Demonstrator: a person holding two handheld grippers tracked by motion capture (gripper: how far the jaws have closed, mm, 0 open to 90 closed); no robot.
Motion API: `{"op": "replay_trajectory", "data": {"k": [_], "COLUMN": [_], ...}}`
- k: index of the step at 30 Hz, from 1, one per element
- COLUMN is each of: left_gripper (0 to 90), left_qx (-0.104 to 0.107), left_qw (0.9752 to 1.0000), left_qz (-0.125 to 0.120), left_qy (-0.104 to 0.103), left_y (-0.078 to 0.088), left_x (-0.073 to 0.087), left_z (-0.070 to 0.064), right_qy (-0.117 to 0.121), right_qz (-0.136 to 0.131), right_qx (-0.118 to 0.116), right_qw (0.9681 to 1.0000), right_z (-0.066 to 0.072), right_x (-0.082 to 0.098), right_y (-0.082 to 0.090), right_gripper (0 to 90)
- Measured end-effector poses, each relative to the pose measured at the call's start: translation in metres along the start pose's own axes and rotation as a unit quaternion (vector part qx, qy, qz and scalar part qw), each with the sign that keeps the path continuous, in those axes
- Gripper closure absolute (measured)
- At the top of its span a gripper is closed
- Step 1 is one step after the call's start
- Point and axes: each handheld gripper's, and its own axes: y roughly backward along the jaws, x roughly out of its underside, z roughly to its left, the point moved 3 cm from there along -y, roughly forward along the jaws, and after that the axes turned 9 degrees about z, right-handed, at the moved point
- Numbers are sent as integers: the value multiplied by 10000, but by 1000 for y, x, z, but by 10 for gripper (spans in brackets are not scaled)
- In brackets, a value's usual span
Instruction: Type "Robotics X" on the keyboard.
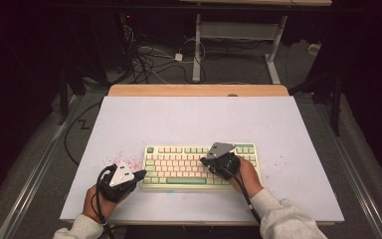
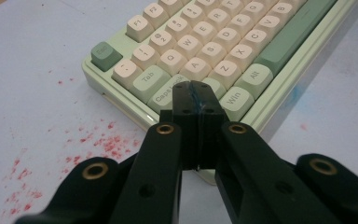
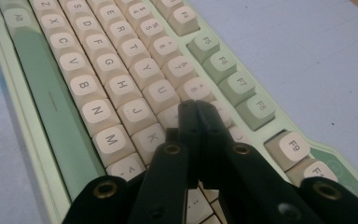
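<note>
A lab or recording studio, by every sign. Black curtains point(image 1: 25, 59) close off the sides and back, so the pale work board point(image 1: 194, 119) sits lit in a dark enclosure. Behind it, a tangle of cables point(image 1: 149, 59) sprawls across the grey floor point(image 1: 229, 74) near a white plug block point(image 1: 178, 57). A white metal desk frame point(image 1: 238, 35) stands further back. Red specks point(image 1: 124, 158) stain the board, and a wooden tabletop edge point(image 1: 199, 90) peeks out beyond it.
</note>
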Motion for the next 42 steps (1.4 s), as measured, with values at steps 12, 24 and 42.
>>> {"op": "replay_trajectory", "data": {"k": [12, 24, 42], "left_gripper": [872, 872, 872], "left_qx": [32, 56, 68], "left_qw": [10000, 10000, 9999], "left_qz": [38, 41, 55], "left_qy": [-36, -51, -63], "left_y": [-3, -3, -3], "left_x": [-1, 0, 0], "left_z": [-1, -1, -1], "right_qy": [-8, 59, -56], "right_qz": [2, -88, 26], "right_qx": [16, -2, 46], "right_qw": [10000, 9999, 10000], "right_z": [-2, 5, -3], "right_x": [0, -7, -2], "right_y": [0, 2, -1], "right_gripper": [900, 900, 900]}}
